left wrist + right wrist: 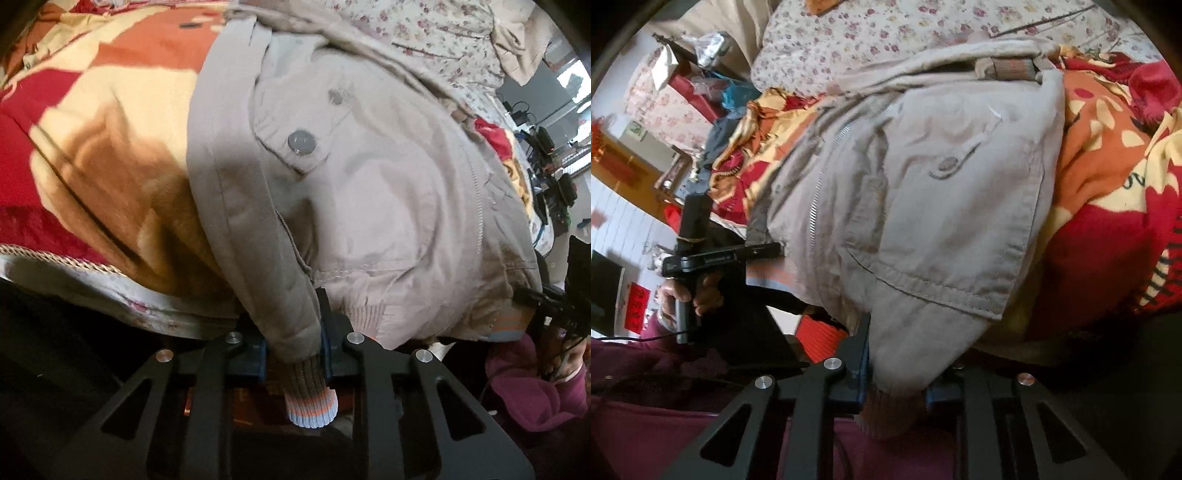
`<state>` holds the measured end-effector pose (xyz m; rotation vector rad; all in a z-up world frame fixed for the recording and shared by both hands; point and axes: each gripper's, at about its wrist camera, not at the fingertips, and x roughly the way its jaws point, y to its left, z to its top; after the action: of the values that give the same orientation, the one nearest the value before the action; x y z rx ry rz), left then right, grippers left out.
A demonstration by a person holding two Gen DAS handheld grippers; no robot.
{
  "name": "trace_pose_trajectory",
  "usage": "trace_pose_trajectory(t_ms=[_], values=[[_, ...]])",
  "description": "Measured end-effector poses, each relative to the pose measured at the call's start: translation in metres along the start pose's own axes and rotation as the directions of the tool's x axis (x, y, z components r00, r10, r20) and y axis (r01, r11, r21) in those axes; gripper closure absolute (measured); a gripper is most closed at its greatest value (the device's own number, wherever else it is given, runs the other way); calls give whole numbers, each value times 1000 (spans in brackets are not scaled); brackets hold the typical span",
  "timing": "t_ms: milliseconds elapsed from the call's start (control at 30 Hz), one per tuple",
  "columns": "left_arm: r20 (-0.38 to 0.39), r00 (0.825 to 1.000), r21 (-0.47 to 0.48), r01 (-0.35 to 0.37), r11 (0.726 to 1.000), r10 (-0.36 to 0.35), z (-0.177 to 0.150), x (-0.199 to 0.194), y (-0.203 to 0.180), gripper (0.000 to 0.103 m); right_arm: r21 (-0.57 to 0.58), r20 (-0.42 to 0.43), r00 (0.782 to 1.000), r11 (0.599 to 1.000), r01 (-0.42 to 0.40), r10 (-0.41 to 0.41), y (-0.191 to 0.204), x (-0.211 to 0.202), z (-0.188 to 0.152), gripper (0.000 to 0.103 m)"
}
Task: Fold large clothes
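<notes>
A beige jacket (pixel 369 192) with snap buttons and a zipper lies spread over a bed. My left gripper (pixel 293 354) is shut on the end of one sleeve (pixel 273 288), and its striped knit cuff (pixel 312 402) hangs out below the pads. In the right wrist view the same jacket (pixel 923 192) fills the middle. There my right gripper (pixel 897 384) is shut on the other sleeve (pixel 916 350) just above its brown ribbed cuff (pixel 886 413). The left gripper (pixel 764 251) also shows at the left of that view, held by a hand (pixel 701 295) at the jacket's hem.
A red, orange and cream blanket (pixel 92 155) covers the bed under the jacket. A floral quilt (pixel 886 33) lies beyond it. A maroon sleeve (pixel 535 384) of the person is at the lower right. Cluttered furniture (pixel 683 92) stands past the bed's left side.
</notes>
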<state>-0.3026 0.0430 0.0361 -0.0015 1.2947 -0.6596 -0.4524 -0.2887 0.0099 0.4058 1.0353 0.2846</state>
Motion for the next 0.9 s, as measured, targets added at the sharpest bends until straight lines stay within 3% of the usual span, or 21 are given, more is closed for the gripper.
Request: trace_pose_trajectory(t_ms=[333,433,567,700,900], values=[[124,991,48,35,998,-41,16,-58,-11,85,3,58,997,998,-56,56,8,-11,1,83],[171,984,53,46,998,-55,23,-72,-14,86,-17,103,988,994,-112,113,17,-25,7,83],[227,972,59,57,997,-69,35,-86,-17,86,-4,194,961,980,-198,195,18,-46,20,83],[280,957,38,68,997,-76,55,-97,-14,86,-20,267,941,978,-209,206,18,-59,39,84],[418,907,41,44,998,-57,108,-115,-23,86,-32,423,889,984,-177,174,10,-85,84,84]])
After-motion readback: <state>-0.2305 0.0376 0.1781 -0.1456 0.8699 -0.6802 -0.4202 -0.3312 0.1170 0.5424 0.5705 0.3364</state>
